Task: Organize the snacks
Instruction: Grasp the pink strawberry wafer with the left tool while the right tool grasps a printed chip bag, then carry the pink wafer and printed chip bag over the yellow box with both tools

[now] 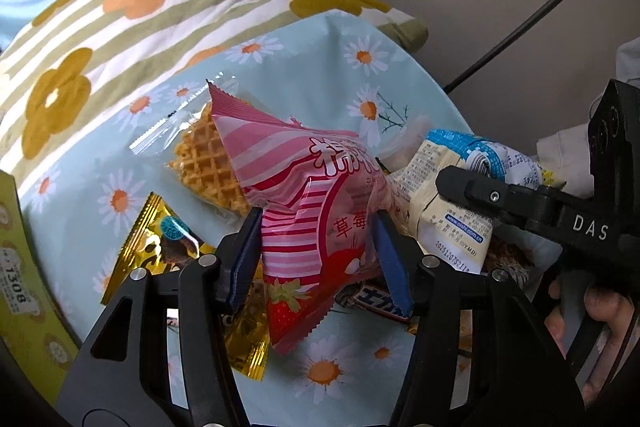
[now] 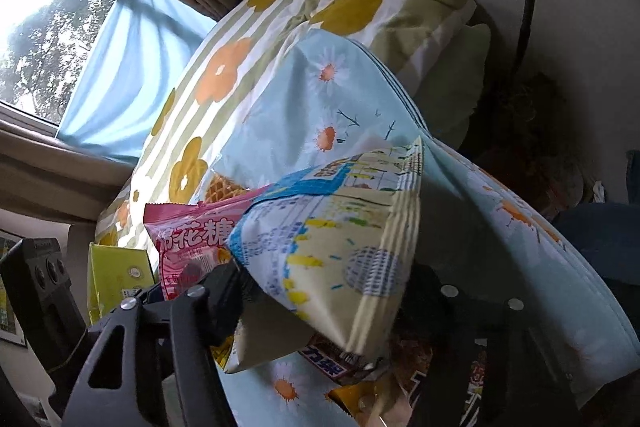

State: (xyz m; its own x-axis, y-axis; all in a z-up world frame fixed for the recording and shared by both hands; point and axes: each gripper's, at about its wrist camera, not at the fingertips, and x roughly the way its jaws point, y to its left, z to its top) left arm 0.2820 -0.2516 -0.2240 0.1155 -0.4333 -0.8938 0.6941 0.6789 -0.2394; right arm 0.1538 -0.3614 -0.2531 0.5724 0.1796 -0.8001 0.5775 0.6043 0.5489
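A pink striped strawberry packet (image 1: 304,195) stands up off the daisy-print blue cloth (image 1: 344,39), and my left gripper (image 1: 320,255) is shut on it, blue pads (image 1: 248,251) pressing both sides. The same pink packet (image 2: 192,235) shows at left in the right wrist view. A cream and blue packet (image 2: 340,247) is squeezed and lifted in my right gripper (image 2: 320,291), whose right finger is hidden behind it. The cream and blue packet (image 1: 444,195) also lies under the right gripper's black finger (image 1: 480,191) in the left wrist view.
A wrapped waffle (image 1: 204,163), a gold packet (image 1: 160,247) and a dark chocolate bar (image 1: 380,301) lie on the cloth around the grippers. A yellow-green box (image 1: 24,267) stands at the left edge. Behind is a flower-striped pillow (image 1: 140,7). A person's hand (image 1: 600,307) holds the right gripper.
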